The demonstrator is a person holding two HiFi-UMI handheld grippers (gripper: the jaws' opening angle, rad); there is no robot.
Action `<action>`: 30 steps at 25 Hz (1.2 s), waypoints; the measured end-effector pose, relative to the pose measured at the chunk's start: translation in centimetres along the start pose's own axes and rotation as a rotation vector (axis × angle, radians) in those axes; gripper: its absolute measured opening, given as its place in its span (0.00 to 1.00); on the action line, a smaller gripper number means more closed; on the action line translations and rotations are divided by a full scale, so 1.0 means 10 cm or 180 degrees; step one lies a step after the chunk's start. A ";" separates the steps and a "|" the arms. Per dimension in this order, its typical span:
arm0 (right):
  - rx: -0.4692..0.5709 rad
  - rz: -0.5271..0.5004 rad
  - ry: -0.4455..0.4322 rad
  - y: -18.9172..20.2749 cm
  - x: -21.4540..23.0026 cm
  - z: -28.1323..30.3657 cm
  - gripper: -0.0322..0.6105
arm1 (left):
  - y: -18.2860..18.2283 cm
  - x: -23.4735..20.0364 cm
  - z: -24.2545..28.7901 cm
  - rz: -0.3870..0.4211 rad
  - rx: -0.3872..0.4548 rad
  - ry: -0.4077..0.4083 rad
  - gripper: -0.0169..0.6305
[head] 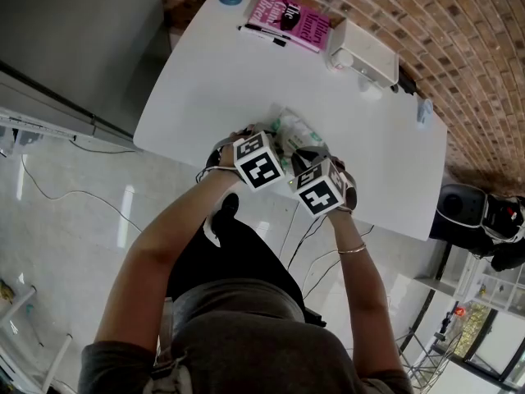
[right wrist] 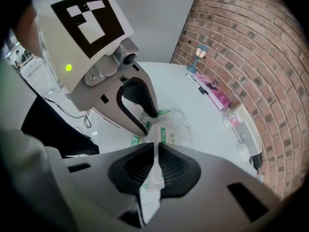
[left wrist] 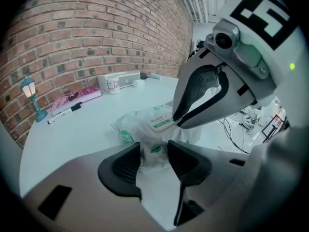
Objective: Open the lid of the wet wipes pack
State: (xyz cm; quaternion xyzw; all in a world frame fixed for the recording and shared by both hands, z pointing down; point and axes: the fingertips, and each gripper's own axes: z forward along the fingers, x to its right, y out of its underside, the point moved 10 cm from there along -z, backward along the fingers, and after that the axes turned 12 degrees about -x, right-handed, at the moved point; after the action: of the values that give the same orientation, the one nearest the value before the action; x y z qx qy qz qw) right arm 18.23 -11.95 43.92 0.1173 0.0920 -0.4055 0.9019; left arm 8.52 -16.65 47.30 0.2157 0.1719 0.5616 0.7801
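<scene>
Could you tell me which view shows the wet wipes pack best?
The left gripper view: most of the wet wipes pack and its label show. The right gripper view has the left gripper across it; the head view hides most under marker cubes.

I'm seeing a white wet wipes pack (left wrist: 154, 127) with green print (green-edged label too) on my white bench (head: 246, 72), a pink book (head: 291, 19) and a red brick wall (head: 426, 23). Black-and-white squares mark my left hand-held gripper (left wrist: 153, 153) and right hand-held gripper (right wrist: 155, 153).
</scene>
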 end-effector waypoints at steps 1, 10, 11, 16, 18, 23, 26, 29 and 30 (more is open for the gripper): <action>0.0000 0.0010 -0.0008 0.00 0.00 0.00 0.10 | 0.00 0.00 0.00 -0.0003 -0.0002 0.0003 0.32; 0.0014 0.0066 -0.0059 0.01 0.03 -0.01 0.11 | 0.00 0.00 0.01 -0.0012 -0.0013 0.0004 0.32; 0.0014 0.0077 -0.0063 0.01 0.03 -0.01 0.11 | 0.00 0.00 0.01 -0.0011 -0.0012 0.0003 0.32; 0.0019 0.0114 -0.0076 0.01 0.04 -0.02 0.11 | 0.00 0.00 0.01 -0.0020 -0.0009 0.0005 0.32; 0.0026 0.0128 -0.0076 0.01 0.04 -0.02 0.11 | 0.00 -0.01 0.01 -0.0024 -0.0004 0.0004 0.32; 0.0045 0.0206 -0.0128 0.02 0.06 -0.04 0.11 | 0.00 0.00 0.01 -0.0024 -0.0016 0.0004 0.32; 0.0088 0.0197 0.0103 0.02 0.17 -0.15 0.08 | 0.00 0.00 0.02 0.0010 -0.0039 -0.0015 0.32; 0.0099 0.0140 0.0161 0.02 0.33 -0.21 0.07 | -0.01 -0.01 0.02 0.0012 -0.0088 -0.0006 0.32; 0.0110 0.0170 0.0135 0.02 0.34 -0.21 0.07 | -0.02 -0.01 0.02 0.0009 -0.0099 0.0013 0.32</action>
State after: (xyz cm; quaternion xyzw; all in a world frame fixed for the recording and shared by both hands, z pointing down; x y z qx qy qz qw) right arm 20.49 -13.63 41.08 0.1439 0.1009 -0.3802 0.9080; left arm 8.75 -16.78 47.42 0.2026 0.1644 0.5658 0.7822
